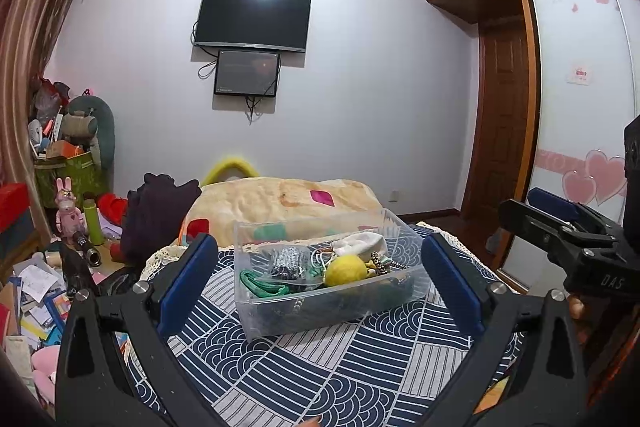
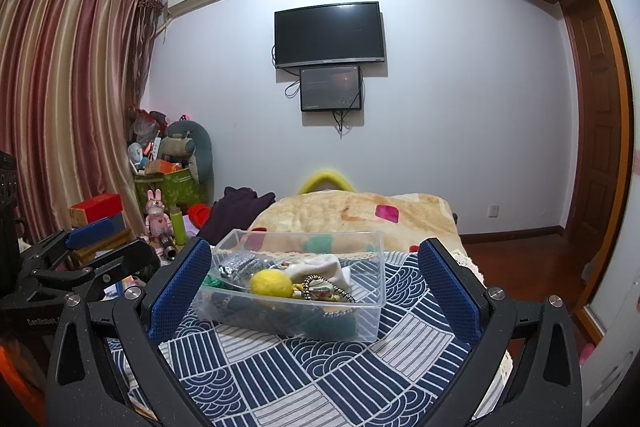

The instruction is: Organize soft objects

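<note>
A clear plastic box (image 1: 320,315) (image 2: 360,319) stands on a blue-and-white patterned cloth (image 1: 340,379) (image 2: 312,379). It holds a yellow felt ball (image 1: 346,269) (image 2: 271,283), a white cloth (image 1: 360,242) (image 2: 320,265), a green cord (image 1: 260,285), a grey sparkly piece (image 1: 289,258) (image 2: 236,263) and a beaded band (image 2: 326,287). My left gripper (image 1: 320,275) is open and empty, just in front of the box. My right gripper (image 2: 316,283) is open and empty, also in front of it. Each gripper shows at the edge of the other's view.
A bed with a beige blanket (image 1: 280,199) (image 2: 352,215) lies behind the box. A dark garment (image 1: 158,211) lies on its left. Cluttered toys, papers and a green bin (image 1: 76,175) fill the floor on the left. A wardrobe (image 1: 576,107) stands on the right.
</note>
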`<state>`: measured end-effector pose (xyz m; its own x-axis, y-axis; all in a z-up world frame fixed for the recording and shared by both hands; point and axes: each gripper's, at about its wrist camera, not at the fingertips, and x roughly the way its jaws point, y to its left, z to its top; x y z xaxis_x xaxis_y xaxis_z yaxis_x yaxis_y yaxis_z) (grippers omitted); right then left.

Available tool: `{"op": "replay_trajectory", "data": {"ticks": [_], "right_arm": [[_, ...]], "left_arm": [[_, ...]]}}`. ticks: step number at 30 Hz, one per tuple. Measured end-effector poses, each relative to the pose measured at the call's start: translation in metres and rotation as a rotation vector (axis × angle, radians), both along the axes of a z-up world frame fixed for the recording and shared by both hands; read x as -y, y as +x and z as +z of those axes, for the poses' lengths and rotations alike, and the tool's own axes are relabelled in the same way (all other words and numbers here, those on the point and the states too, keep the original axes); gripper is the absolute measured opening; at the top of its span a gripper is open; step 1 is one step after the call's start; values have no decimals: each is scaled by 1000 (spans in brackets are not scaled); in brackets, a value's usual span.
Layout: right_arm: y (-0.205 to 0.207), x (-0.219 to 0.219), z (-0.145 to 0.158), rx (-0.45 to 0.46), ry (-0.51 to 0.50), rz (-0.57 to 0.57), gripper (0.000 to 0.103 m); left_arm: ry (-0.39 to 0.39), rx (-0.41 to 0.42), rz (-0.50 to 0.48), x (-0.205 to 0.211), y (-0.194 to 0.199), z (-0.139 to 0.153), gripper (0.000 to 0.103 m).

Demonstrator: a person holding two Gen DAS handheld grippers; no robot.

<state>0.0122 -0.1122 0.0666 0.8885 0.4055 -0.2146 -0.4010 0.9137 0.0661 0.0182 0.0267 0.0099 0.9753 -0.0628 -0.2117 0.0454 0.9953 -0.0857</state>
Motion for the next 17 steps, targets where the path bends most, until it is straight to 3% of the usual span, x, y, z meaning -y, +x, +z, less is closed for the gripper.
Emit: {"op": "replay_trajectory", "data": {"ticks": [17], "right_arm": [[3, -2, -5, -17, -4, 3, 103]], "left_arm": [[-15, -30, -23, 0, 2, -5, 103]]}}
